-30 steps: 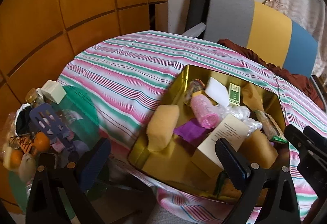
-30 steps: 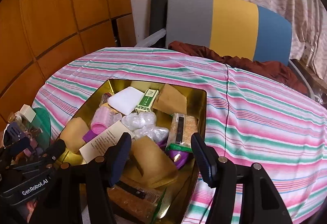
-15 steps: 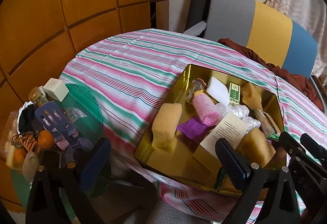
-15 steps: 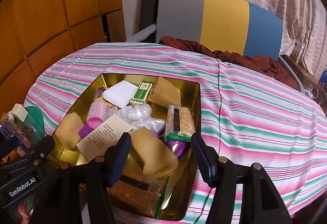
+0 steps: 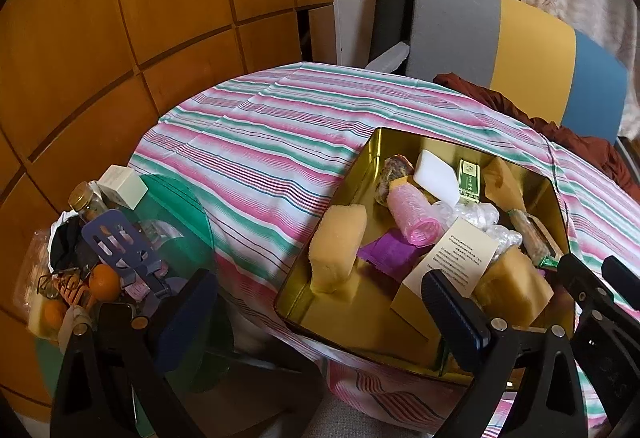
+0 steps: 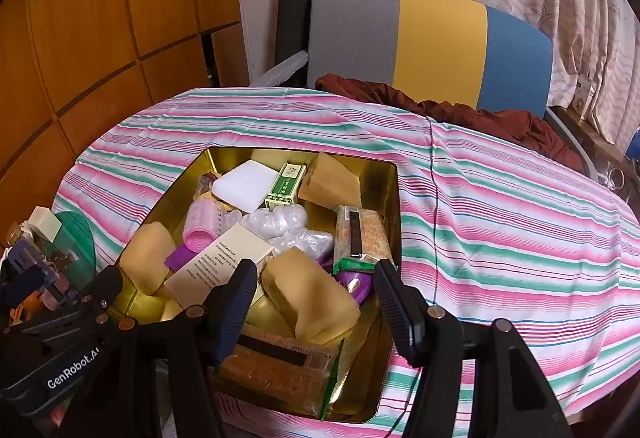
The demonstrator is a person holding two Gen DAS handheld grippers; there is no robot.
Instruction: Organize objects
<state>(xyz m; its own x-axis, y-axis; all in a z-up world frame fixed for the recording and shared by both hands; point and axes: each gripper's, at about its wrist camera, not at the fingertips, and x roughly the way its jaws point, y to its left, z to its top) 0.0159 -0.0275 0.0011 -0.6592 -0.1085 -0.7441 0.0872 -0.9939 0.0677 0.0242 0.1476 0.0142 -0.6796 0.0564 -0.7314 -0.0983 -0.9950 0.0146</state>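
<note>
- Gold tin (image 6: 394,198) — open on the striped cloth, crammed.
- Pink roller (image 6: 202,228), white block (image 6: 244,186), green box (image 6: 287,184), yellow sponges (image 6: 312,294) — jumbled inside.

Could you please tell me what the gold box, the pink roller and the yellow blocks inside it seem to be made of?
The gold box looks like thin polished metal: its walls mirror the contents. The pink roller seems plastic, ridged and slightly glossy. The yellow blocks look like sponge foam: matte, porous faces with soft rounded edges, though that is a guess from the look alone.

Gold tin (image 6: 394,198) on tablecloth (image 6: 500,206) — pink, green, white stripes.
</note>
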